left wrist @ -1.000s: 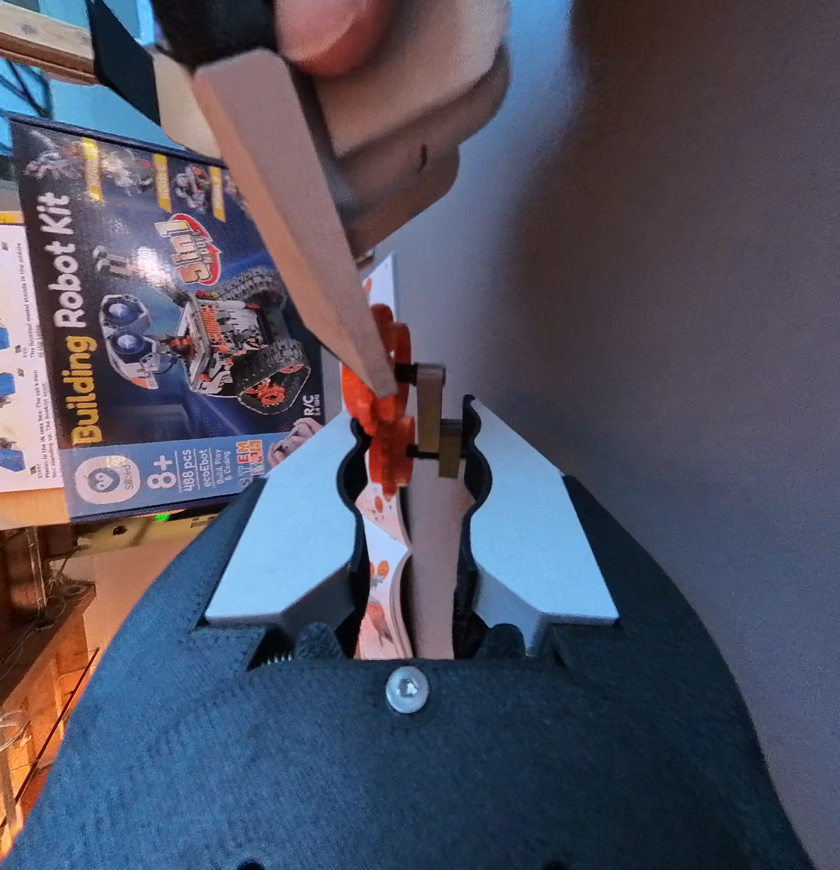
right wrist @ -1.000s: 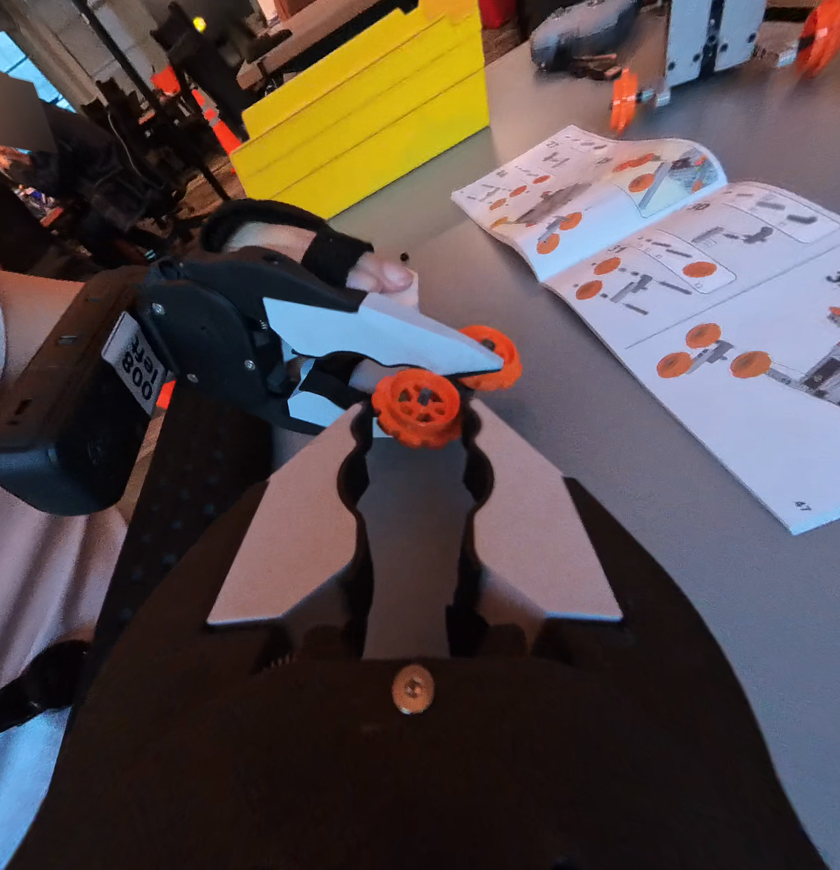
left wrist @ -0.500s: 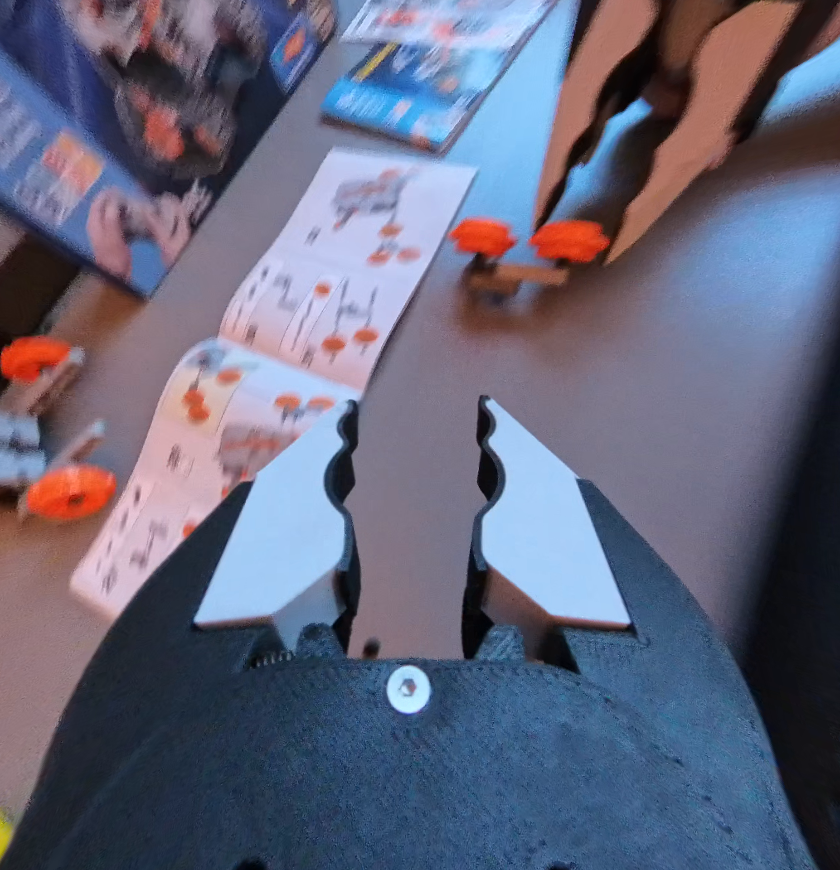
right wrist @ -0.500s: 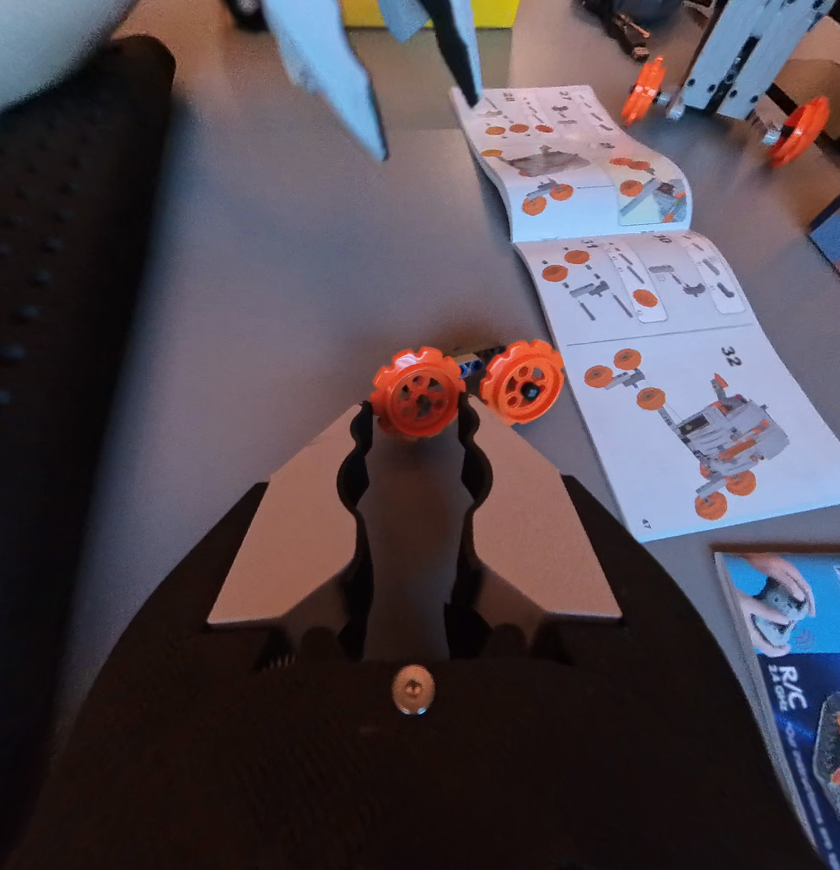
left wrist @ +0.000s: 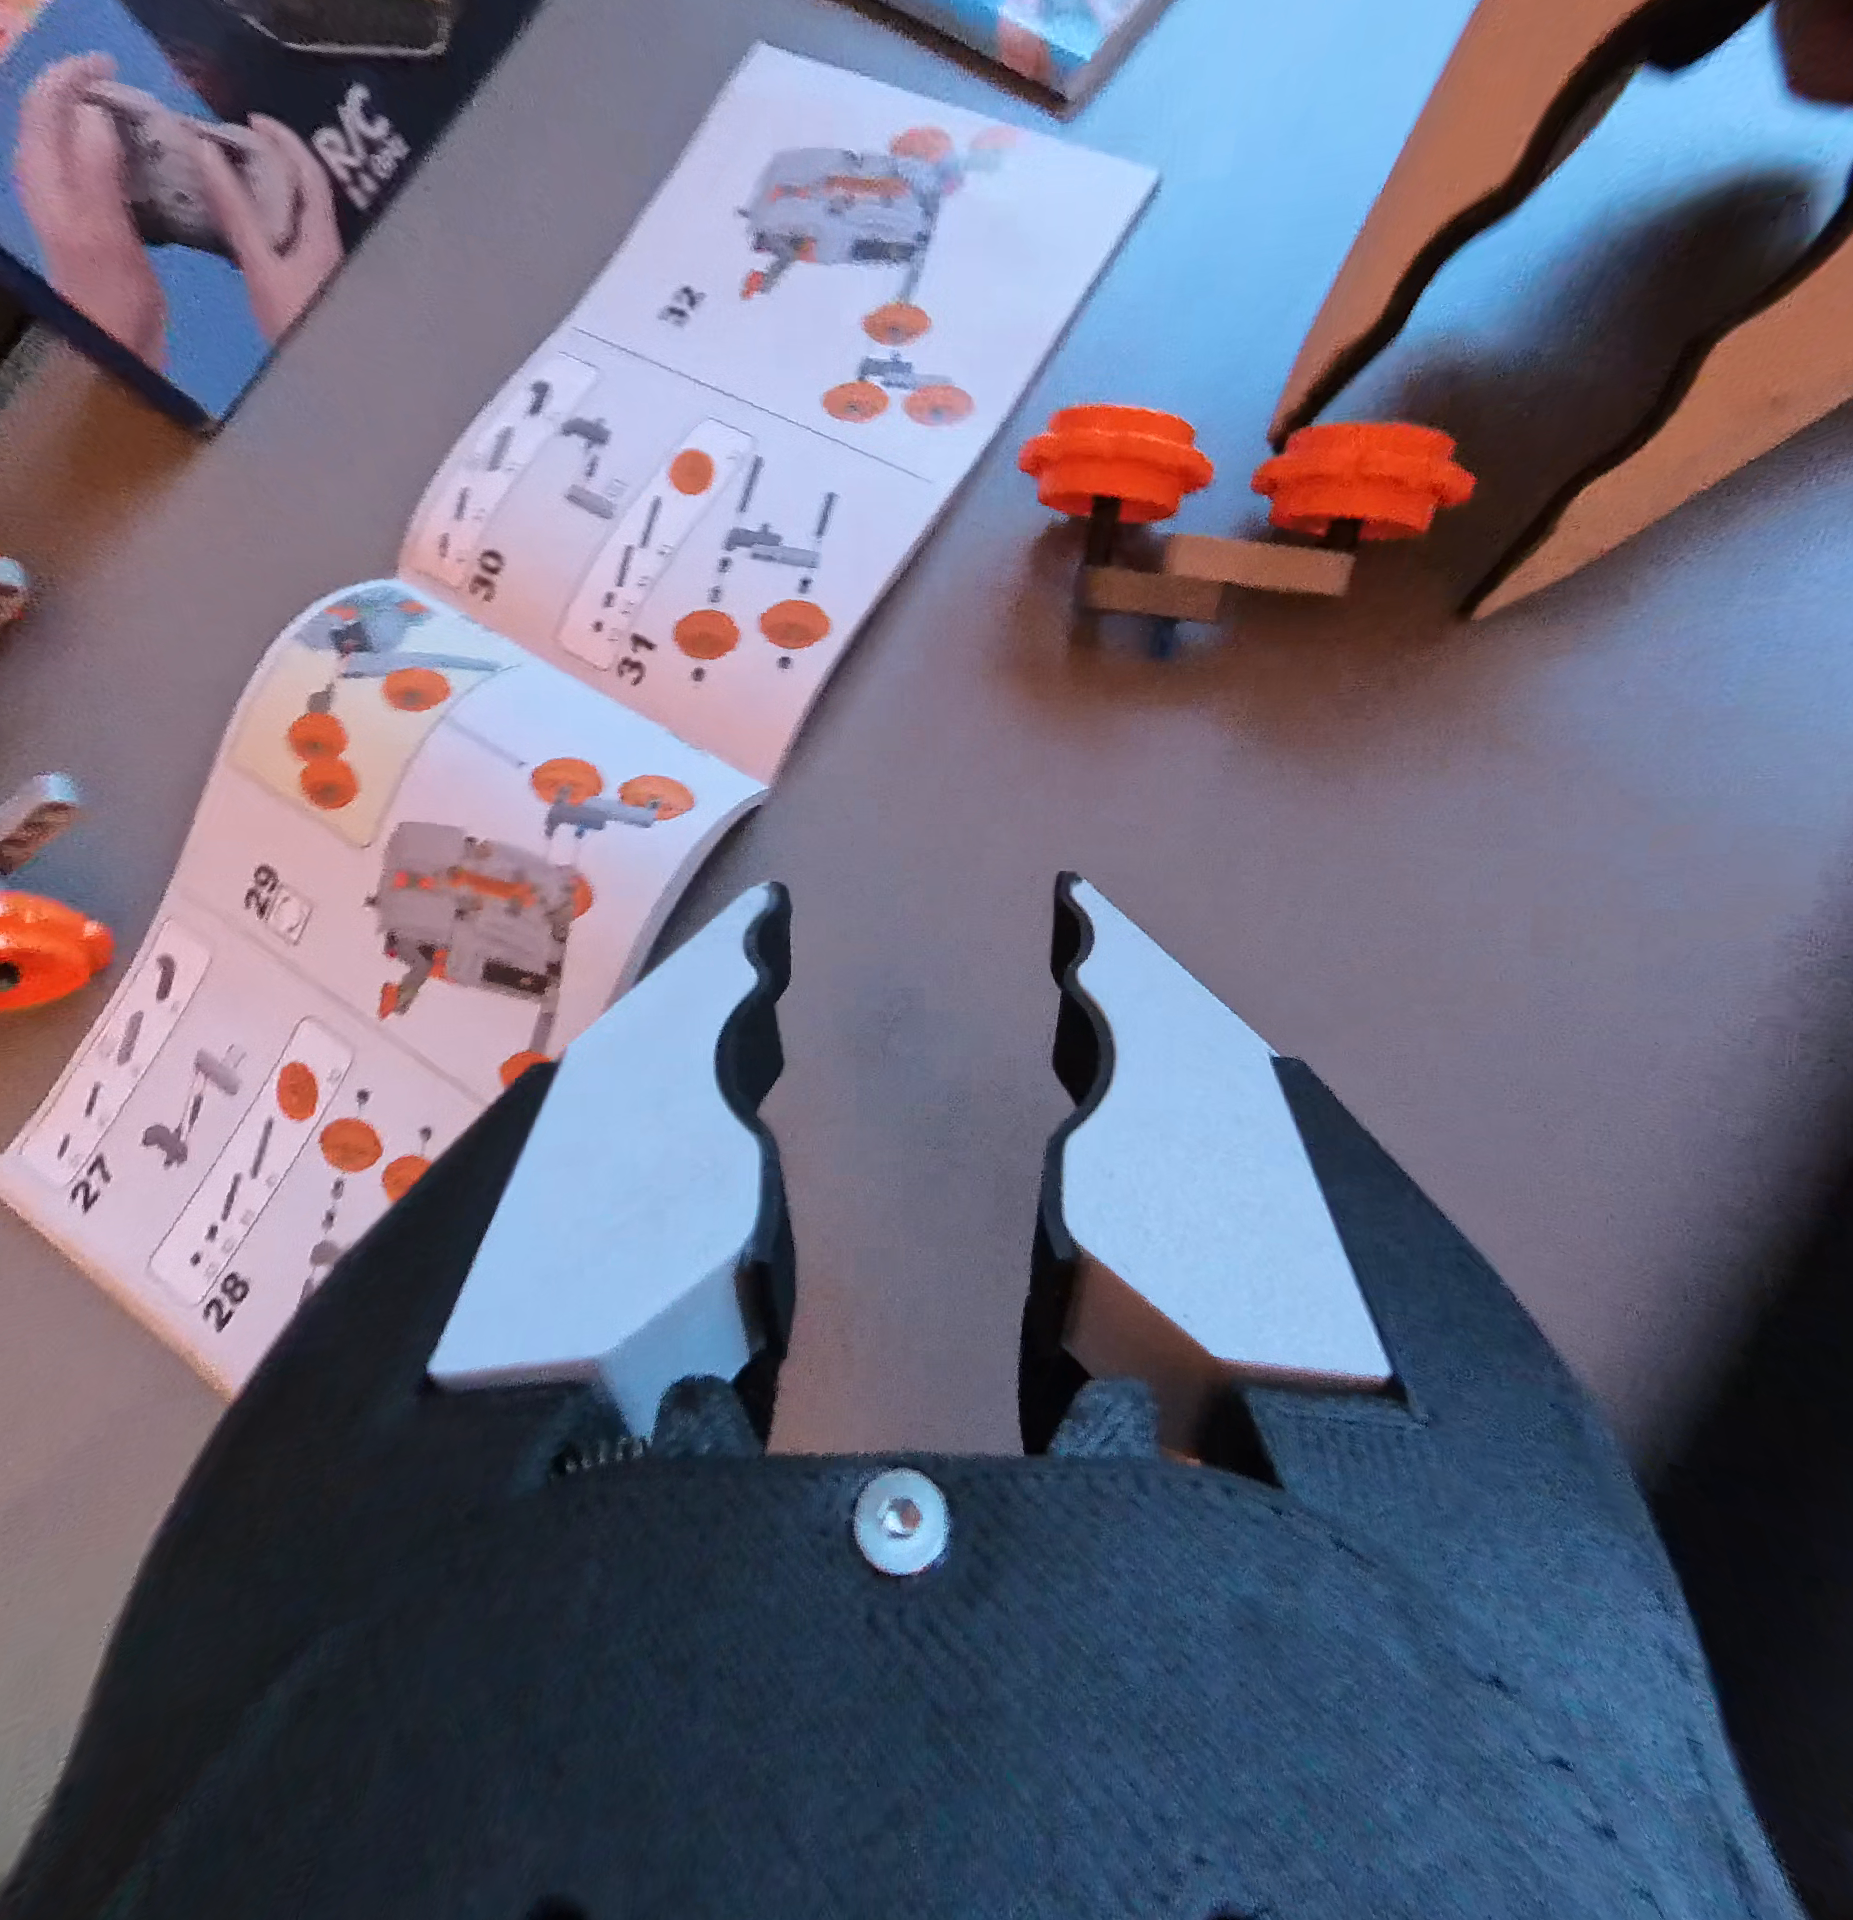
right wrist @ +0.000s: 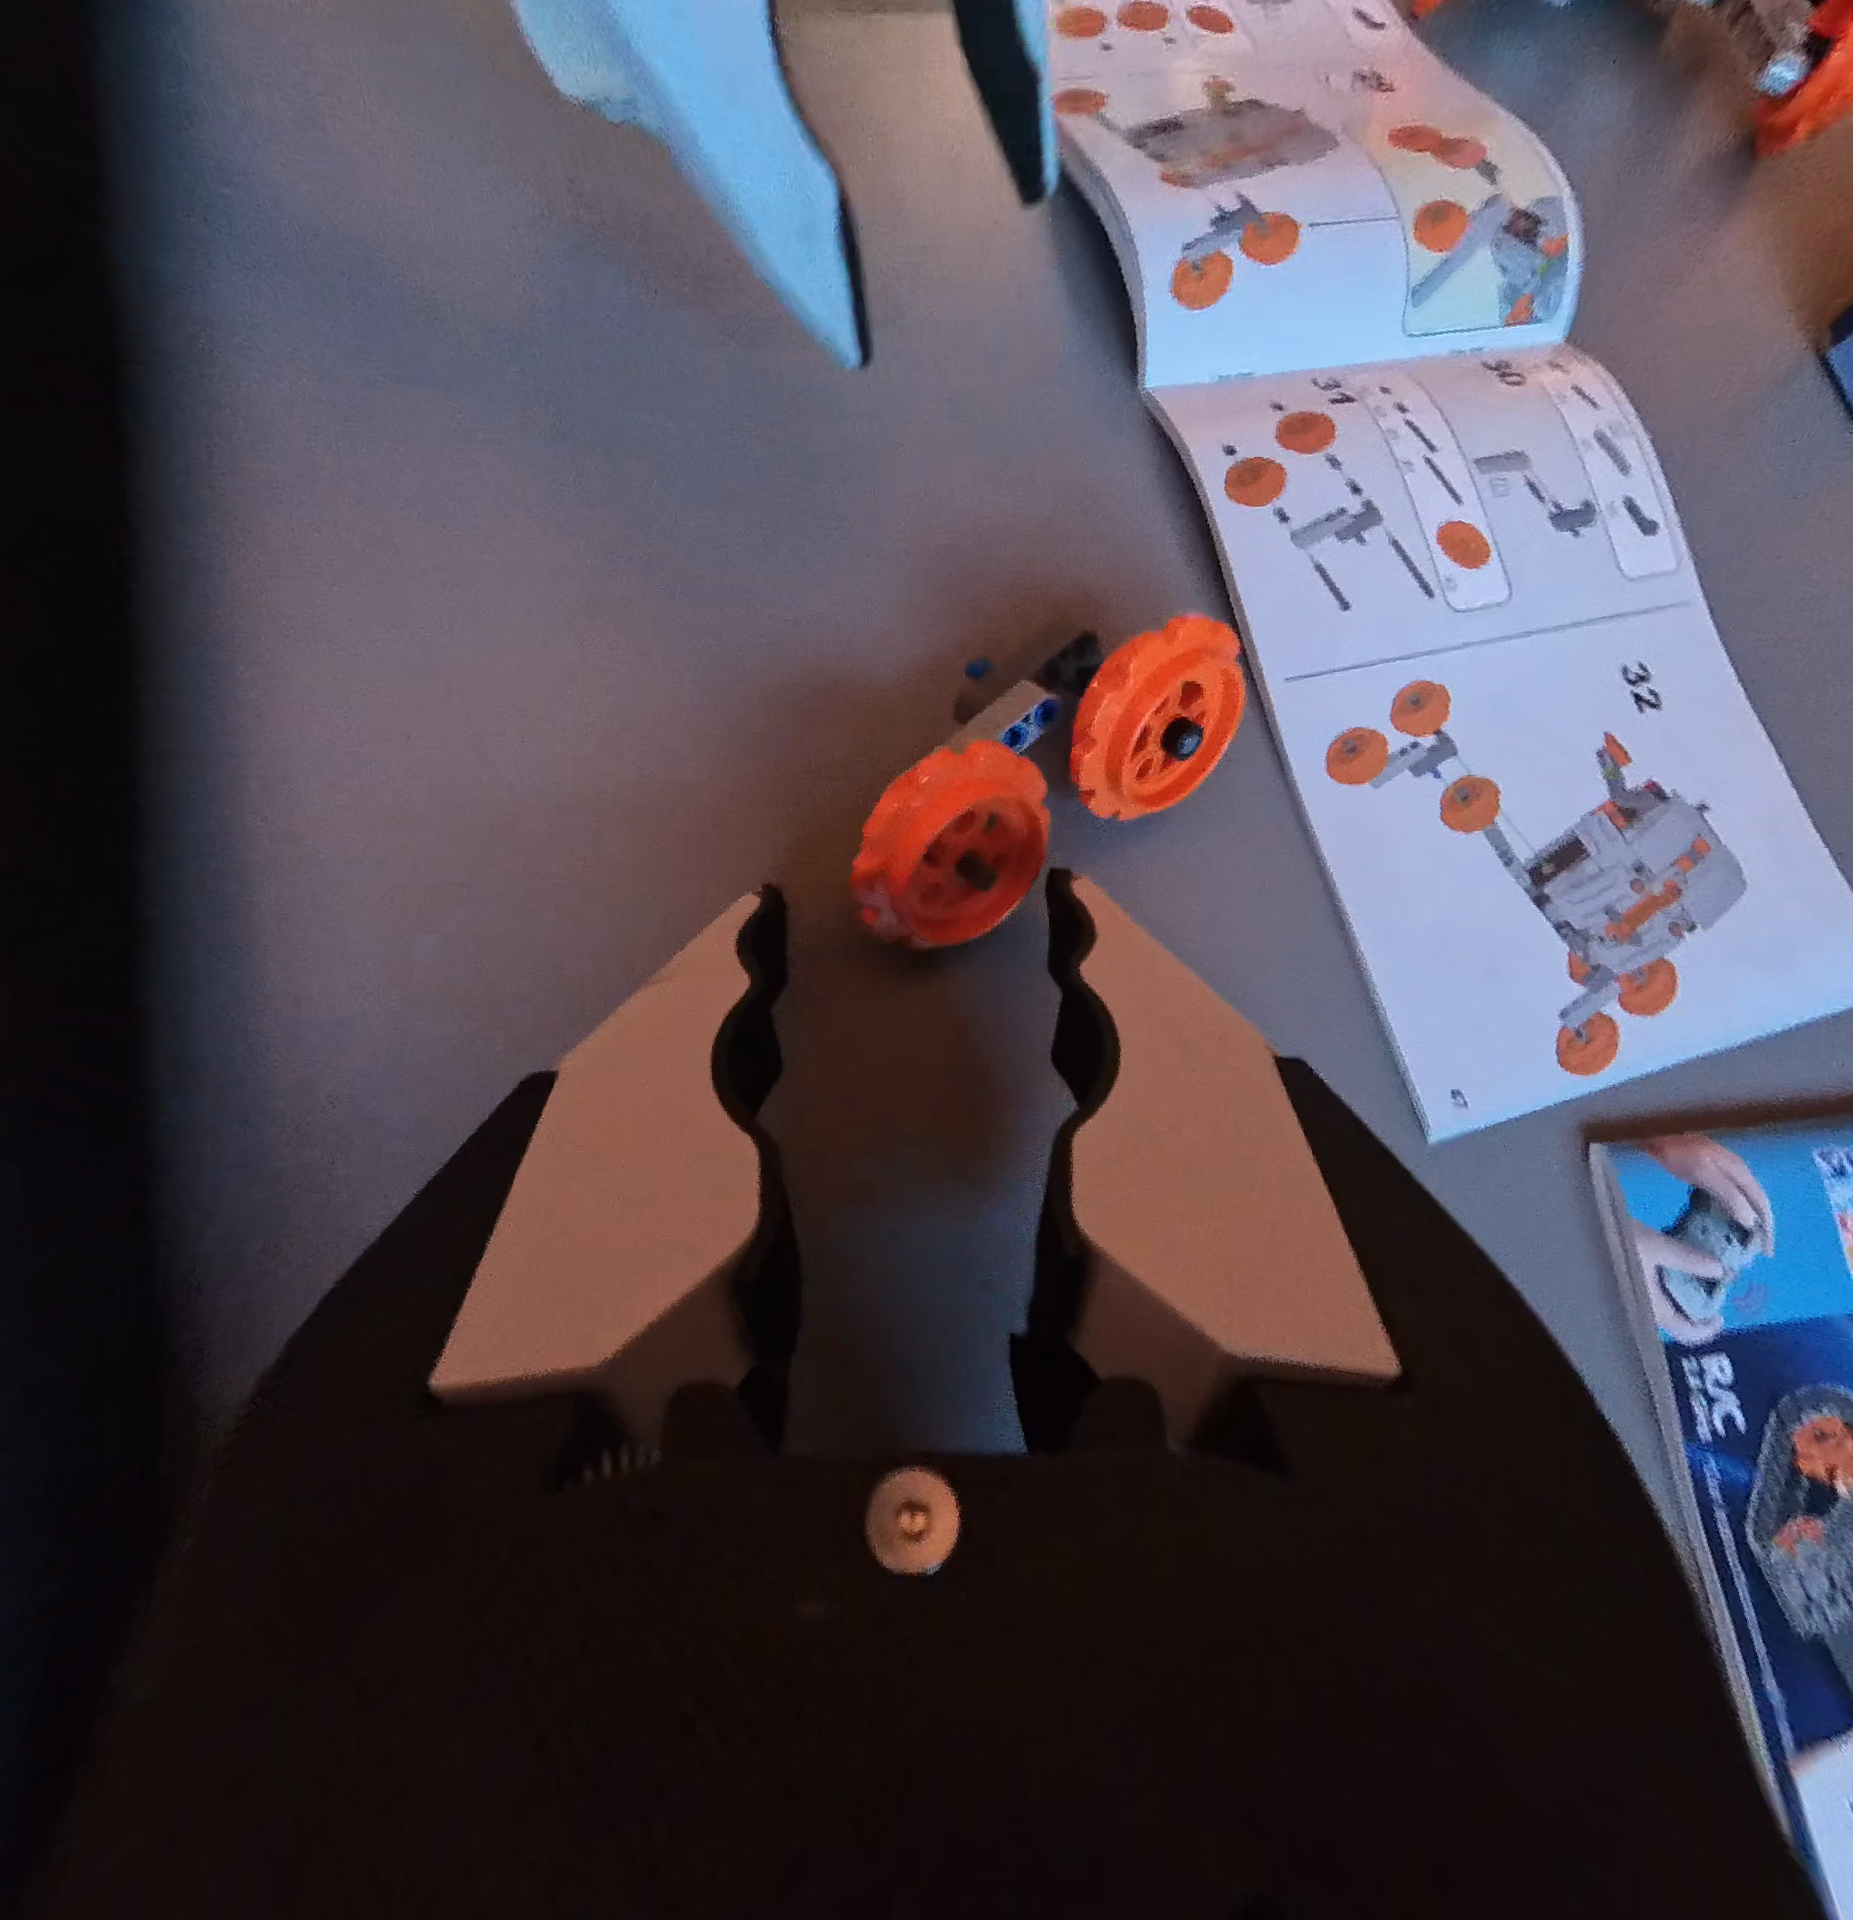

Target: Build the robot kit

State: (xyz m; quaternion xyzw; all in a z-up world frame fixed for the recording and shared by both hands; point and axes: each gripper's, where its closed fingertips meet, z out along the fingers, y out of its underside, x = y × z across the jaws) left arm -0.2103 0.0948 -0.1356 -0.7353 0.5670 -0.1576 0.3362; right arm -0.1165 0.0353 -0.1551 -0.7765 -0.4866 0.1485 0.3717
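A small assembly of two orange wheels (left wrist: 1114, 473) on a grey beam (left wrist: 1260, 566) lies on the grey table. In the right wrist view, its nearer wheel (right wrist: 948, 857) sits just past the tips of my right gripper (right wrist: 911, 894). That gripper is open and holds nothing. In the left wrist view, the right gripper (left wrist: 1374, 525) stands over the assembly with one fingertip at the right wheel. My left gripper (left wrist: 922, 894) is open and empty, above bare table, short of the assembly. It also shows at the top of the right wrist view (right wrist: 943, 275).
An open instruction booklet (left wrist: 693, 520) lies beside the assembly (right wrist: 1473, 623). A blue kit box (left wrist: 174, 208) and a blue leaflet (right wrist: 1784, 1403) lie beyond it. More orange-wheeled parts sit at the left edge (left wrist: 18, 961) and top right (right wrist: 1826, 73). The gap from one gripper's tips to the other's is roughly 12 cm.
Both grippers held the wheel assembly in the air. It was set on the table. The left gripper let go and drew back. The right gripper's jaws have widened off the wheel.
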